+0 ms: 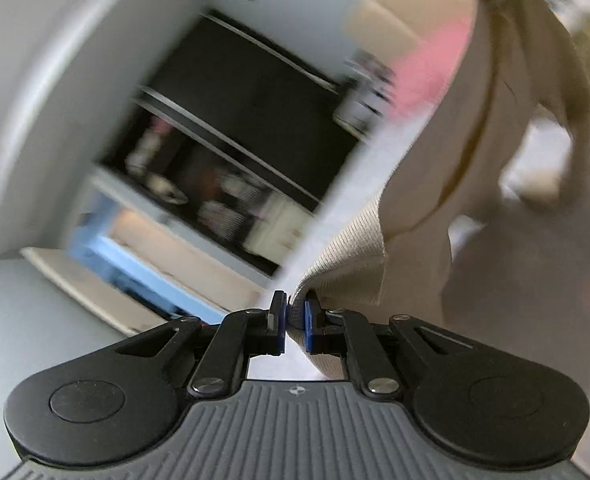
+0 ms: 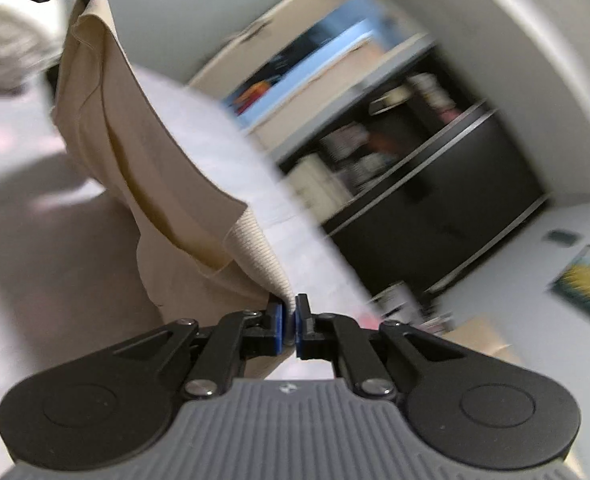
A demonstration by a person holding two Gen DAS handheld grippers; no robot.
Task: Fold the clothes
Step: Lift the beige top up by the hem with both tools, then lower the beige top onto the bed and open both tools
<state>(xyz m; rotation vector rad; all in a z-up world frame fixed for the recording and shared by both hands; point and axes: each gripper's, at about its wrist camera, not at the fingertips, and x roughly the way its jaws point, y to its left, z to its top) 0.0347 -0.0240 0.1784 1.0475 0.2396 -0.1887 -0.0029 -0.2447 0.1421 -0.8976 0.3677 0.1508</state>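
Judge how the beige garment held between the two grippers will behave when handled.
Probably floppy: the beige garment sags and folds between the left gripper and right gripper. Likely light, since thin pinches hold it. Its ribbed edge may resist slipping.

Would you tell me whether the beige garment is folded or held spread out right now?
Spread, not folded: the beige garment hangs stretched between the left gripper and right gripper, each shut on a ribbed edge.

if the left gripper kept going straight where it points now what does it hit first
Hard to say through the blur: the left gripper, shut on the beige garment, seems aimed past the pale surface's edge toward the dark shelf unit.
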